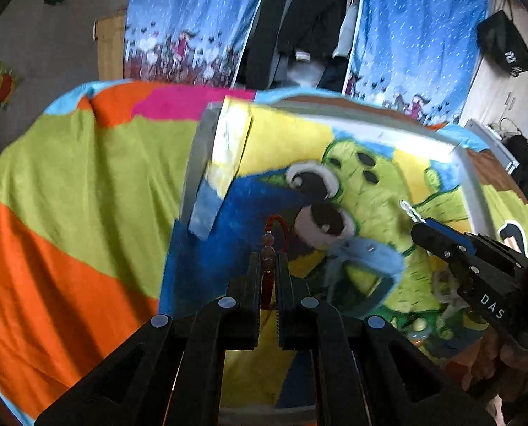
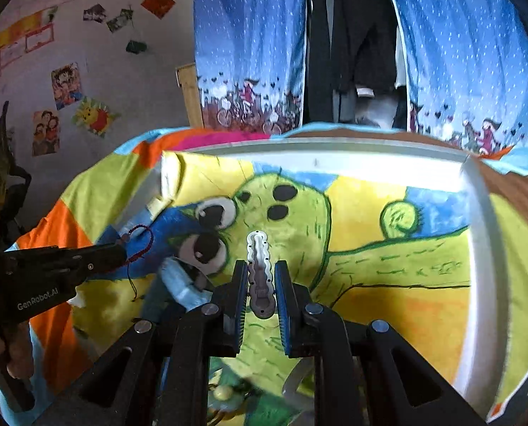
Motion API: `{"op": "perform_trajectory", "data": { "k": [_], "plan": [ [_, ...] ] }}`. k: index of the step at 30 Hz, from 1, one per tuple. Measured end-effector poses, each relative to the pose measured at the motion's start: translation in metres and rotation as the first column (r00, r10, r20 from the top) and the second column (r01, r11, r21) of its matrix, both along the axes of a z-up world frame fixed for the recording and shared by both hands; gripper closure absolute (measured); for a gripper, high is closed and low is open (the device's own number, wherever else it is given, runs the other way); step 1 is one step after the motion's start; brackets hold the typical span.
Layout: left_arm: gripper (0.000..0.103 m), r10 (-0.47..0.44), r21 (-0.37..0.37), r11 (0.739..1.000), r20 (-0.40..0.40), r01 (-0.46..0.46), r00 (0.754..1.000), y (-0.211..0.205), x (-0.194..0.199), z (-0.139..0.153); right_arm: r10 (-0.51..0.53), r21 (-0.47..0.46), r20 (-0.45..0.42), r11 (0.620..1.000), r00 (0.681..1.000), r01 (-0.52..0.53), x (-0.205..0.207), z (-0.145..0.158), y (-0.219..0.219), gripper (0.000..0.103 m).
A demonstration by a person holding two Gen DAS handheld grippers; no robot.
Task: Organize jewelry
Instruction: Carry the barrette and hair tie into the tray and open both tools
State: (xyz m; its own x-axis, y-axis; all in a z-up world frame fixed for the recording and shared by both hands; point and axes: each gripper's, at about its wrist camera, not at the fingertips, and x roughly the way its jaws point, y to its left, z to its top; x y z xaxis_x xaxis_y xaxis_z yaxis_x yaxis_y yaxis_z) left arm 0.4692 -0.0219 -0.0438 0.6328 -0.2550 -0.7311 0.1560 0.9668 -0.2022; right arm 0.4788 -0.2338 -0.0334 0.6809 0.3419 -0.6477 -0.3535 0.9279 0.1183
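Two pieces are already lifted. From the left wrist, the left gripper (image 1: 267, 266) has its fingers pinching a red beaded bracelet (image 1: 269, 245). From the right wrist, the right gripper (image 2: 261, 284) has its fingers pinching a silver hair clip (image 2: 260, 266). More trinkets (image 2: 224, 392) lie below the fingers on the painted tray (image 2: 484, 248), so I judge sorting is just beginning.

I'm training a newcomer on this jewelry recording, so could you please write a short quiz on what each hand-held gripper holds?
1. True or false: the left hand-held gripper grips a red beaded bracelet.
2. What does the right hand-held gripper hold? A) a ring B) a wavy silver hair clip C) nothing
3. Fill in: both items hang above a cartoon-painted ____ with a white rim.

Key: 1 true; 2 B; 3 tray.
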Motion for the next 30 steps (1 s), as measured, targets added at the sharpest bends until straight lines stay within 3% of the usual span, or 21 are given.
{"op": "perform_trajectory", "data": {
  "k": [9, 11, 12, 13, 15, 18, 21, 23, 25, 30],
  "plan": [
    [0.097, 0.028, -0.035, 0.999, -0.064, -0.03, 0.998, 0.008, 0.001, -0.014, -0.006, -0.013, -0.026, 1.0, 1.0, 0.006, 0.004, -0.012, -0.005, 0.088],
    [0.092, 0.032, -0.037, 0.999, -0.064, -0.035, 0.997, 0.009, 0.001, -0.009, -0.011, -0.02, -0.018, 1.0, 1.0, 0.011, 0.003, -0.009, -0.005, 0.079],
    [0.082, 0.035, -0.044, 0.998, -0.057, -0.038, 0.998, 0.011, -0.001, -0.005, -0.011, -0.017, -0.005, 1.0, 1.0, 0.011, 0.001, -0.006, -0.007, 0.076],
    [0.065, 0.039, -0.05, 0.998, -0.047, -0.041, 0.998, 0.011, -0.003, -0.001, -0.01, -0.013, 0.005, 1.0, 1.0, 0.01, 0.001, -0.003, -0.007, 0.073],
    [0.049, 0.06, -0.077, 0.995, 0.001, -0.06, 0.998, 0.015, -0.012, 0.013, -0.013, -0.003, 0.04, 1.0, 0.999, 0.013, -0.007, 0.007, -0.01, 0.068],
    [0.042, 0.088, -0.1, 0.992, 0.062, -0.081, 0.994, 0.02, -0.027, 0.036, -0.032, 0.008, 0.097, 0.999, 0.995, 0.031, -0.021, 0.025, -0.015, 0.06],
    [0.037, 0.103, -0.125, 0.988, 0.113, -0.089, 0.988, 0.022, -0.043, 0.059, -0.06, 0.036, 0.159, 0.998, 0.985, 0.055, -0.04, 0.047, -0.023, 0.043],
    [0.026, 0.11, -0.131, 0.987, 0.15, -0.09, 0.983, 0.021, -0.054, 0.074, -0.077, 0.053, 0.199, 0.996, 0.977, 0.068, -0.053, 0.062, -0.027, 0.032],
    [0.009, 0.13, -0.135, 0.985, 0.198, -0.104, 0.972, 0.021, -0.071, 0.092, -0.087, 0.071, 0.232, 0.995, 0.969, 0.072, -0.067, 0.076, -0.03, 0.026],
    [0.006, 0.123, -0.098, 0.99, 0.295, -0.098, 0.948, 0.014, -0.107, 0.126, -0.081, 0.097, 0.316, 0.994, 0.945, 0.053, -0.103, 0.114, -0.032, 0.01]
  ]
}}
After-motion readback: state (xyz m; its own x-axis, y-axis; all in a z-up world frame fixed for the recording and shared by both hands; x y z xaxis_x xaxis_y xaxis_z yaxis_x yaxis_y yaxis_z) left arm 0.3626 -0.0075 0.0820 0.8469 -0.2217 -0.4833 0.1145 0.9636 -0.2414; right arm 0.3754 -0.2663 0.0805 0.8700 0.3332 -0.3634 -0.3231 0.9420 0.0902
